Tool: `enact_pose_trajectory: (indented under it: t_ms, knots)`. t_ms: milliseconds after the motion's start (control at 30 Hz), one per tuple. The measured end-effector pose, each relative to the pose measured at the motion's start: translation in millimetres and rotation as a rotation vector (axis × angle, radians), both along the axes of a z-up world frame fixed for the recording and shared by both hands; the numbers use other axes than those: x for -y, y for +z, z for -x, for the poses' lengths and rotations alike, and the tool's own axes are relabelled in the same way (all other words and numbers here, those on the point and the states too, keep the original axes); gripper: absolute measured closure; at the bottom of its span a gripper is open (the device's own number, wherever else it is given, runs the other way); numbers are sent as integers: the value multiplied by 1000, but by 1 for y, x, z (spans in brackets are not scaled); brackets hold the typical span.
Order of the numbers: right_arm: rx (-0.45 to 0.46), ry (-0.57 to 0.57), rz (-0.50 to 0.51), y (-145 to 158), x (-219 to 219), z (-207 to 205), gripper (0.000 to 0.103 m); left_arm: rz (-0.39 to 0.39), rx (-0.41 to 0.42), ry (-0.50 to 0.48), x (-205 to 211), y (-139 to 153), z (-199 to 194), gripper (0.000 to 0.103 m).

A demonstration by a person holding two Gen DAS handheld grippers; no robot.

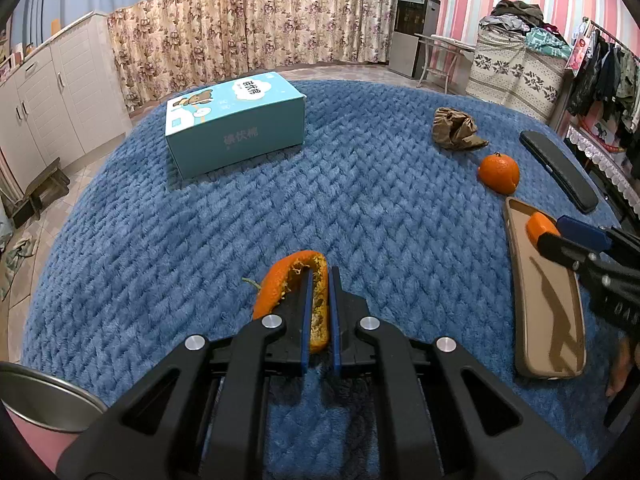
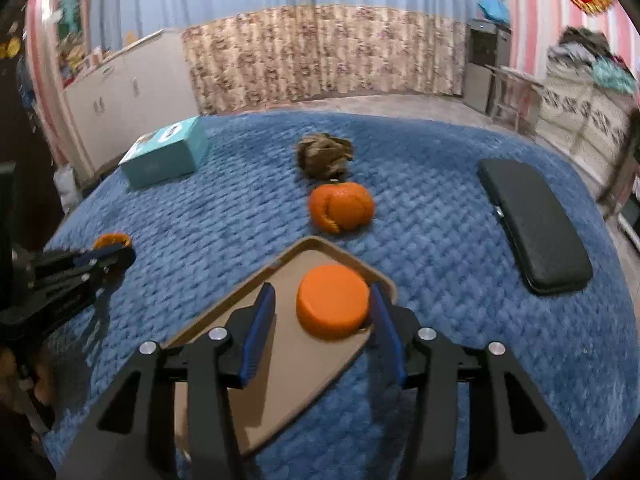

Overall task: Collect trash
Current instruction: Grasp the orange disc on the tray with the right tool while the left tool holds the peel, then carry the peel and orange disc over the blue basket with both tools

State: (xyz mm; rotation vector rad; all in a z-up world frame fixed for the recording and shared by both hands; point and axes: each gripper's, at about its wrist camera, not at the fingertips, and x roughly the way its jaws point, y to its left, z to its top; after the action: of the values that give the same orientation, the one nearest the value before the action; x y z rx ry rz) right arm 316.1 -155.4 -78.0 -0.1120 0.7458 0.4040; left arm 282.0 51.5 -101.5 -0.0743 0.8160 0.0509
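Ahead-left of the left gripper point(image 1: 321, 280) sits the tissue box point(image 1: 236, 122); ahead-right lie crumpled paper point(image 1: 456, 128) and peel point(image 1: 499, 174); right, a tray point(image 1: 560, 320).

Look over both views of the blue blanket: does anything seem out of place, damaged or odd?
Yes. A crumpled brown paper wad and a hollow mandarin peel lie loose on the blue blanket. The left gripper is clamped on a torn peel strip. An orange cap sits between the right gripper fingers over the brown tray.
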Motion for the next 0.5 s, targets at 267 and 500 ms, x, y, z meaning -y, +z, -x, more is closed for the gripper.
enact_pose_trajectory:
  t_ms: [267,500]
  knots:
    - [-12,37,64,-6,-19,2,45,-3,-1,0,1,0,0,97]
    - [-27,25,3,-5,-17,-12,55,-11,-2,0,-2,-2,1,97]
